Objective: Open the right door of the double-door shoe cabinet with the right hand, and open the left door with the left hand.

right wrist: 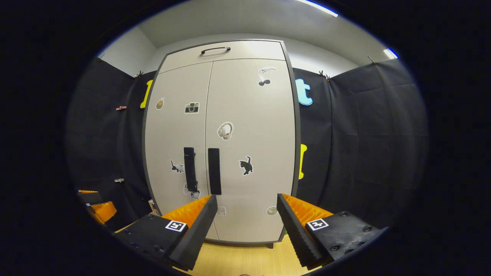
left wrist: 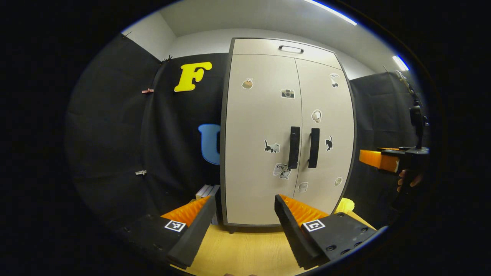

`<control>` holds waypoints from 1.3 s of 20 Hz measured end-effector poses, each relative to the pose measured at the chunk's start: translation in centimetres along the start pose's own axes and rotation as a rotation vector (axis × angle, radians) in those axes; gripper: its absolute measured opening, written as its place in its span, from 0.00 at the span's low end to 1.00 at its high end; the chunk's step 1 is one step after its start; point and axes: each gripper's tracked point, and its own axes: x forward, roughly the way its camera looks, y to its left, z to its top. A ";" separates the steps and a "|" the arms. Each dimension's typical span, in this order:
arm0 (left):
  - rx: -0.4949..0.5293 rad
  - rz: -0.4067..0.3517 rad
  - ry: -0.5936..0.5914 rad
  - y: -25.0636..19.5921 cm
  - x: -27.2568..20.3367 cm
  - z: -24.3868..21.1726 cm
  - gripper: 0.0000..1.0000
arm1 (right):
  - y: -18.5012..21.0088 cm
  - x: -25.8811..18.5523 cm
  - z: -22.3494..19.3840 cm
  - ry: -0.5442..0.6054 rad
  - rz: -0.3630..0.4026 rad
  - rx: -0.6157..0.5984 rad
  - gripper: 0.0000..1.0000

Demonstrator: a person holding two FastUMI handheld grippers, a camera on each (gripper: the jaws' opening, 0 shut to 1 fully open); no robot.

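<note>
Right gripper (right wrist: 245, 209): spread wide, empty.
Right door handle (right wrist: 214, 171): vertical bar, up-left of it, apart.
Left gripper (left wrist: 243, 209): spread, empty.
Left door handle (left wrist: 294, 147): vertical, up-right, apart.

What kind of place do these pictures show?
Probably a small recording booth, not a home: black cloth lines the walls, and a closed double-door shoe cabinet stands on a wooden surface.

"Love" on a sticker (left wrist: 280, 167) low on the cabinet's left door (left wrist: 261, 138); nothing else legible
</note>
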 end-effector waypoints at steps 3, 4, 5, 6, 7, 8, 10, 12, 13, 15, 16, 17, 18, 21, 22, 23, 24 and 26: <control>0.002 0.029 0.009 1.5 -0.2 -0.6 0.95 | 1.2 2.0 1.9 -0.032 0.012 -0.018 0.98; 0.005 0.038 0.014 2.0 -0.3 -0.9 0.95 | 1.7 2.9 2.4 -0.047 0.021 -0.032 0.98; 0.007 0.047 0.019 2.6 -0.4 -1.0 0.95 | 2.4 3.7 2.8 -0.055 0.030 -0.044 0.98; 0.010 0.058 0.023 3.2 -0.5 -1.2 0.95 | 3.1 4.5 2.9 -0.054 0.042 -0.051 0.97; 0.012 0.069 0.023 3.7 -0.6 -1.2 0.95 | 4.0 5.3 3.1 -0.053 0.057 -0.050 0.97; 0.016 0.081 0.022 4.3 -0.8 -1.3 0.95 | 4.7 6.0 3.5 -0.060 0.071 -0.051 0.98; 0.025 0.108 0.026 5.4 -1.3 -1.5 0.95 | 5.9 7.6 3.7 -0.068 0.086 -0.060 0.98; 0.027 0.132 0.031 6.4 -1.7 -1.7 0.95 | 6.7 9.5 3.5 -0.074 0.091 -0.062 0.97; 0.024 0.143 0.036 6.7 -1.9 -1.9 0.95 | 7.0 10.5 3.2 -0.073 0.092 -0.059 0.97; 0.013 0.163 0.048 7.5 -2.4 -2.5 0.95 | 7.0 12.8 1.6 -0.032 0.074 -0.031 0.97; 0.005 0.173 0.057 7.8 -2.6 -2.9 0.95 | 7.2 13.8 0.9 -0.013 0.070 -0.015 0.98; -0.003 0.185 0.069 8.2 -2.8 -3.3 0.95 | 7.4 14.7 0.3 -0.002 0.068 -0.006 0.98; -0.009 0.196 0.077 8.5 -3.0 -3.7 0.95 | 7.5 15.4 0.0 0.001 0.066 -0.009 0.98; -0.014 0.236 0.091 9.6 -3.5 -4.2 0.95 | 7.3 16.9 -1.3 0.019 0.047 -0.024 0.98; -0.016 0.247 0.096 9.8 -3.7 -4.4 0.95 | 7.4 17.4 -1.7 0.032 0.044 -0.021 0.98; -0.022 0.255 0.100 9.9 -3.9 -4.5 0.95 | 7.1 17.1 -1.9 0.033 0.027 -0.025 0.98; -0.026 0.260 0.103 10.0 -4.0 -4.6 0.95 | 7.3 17.4 -1.3 0.002 0.038 -0.036 0.97; -0.031 0.269 0.112 10.1 -4.2 -4.8 0.95 | 7.3 17.4 -1.3 -0.007 0.030 -0.061 0.91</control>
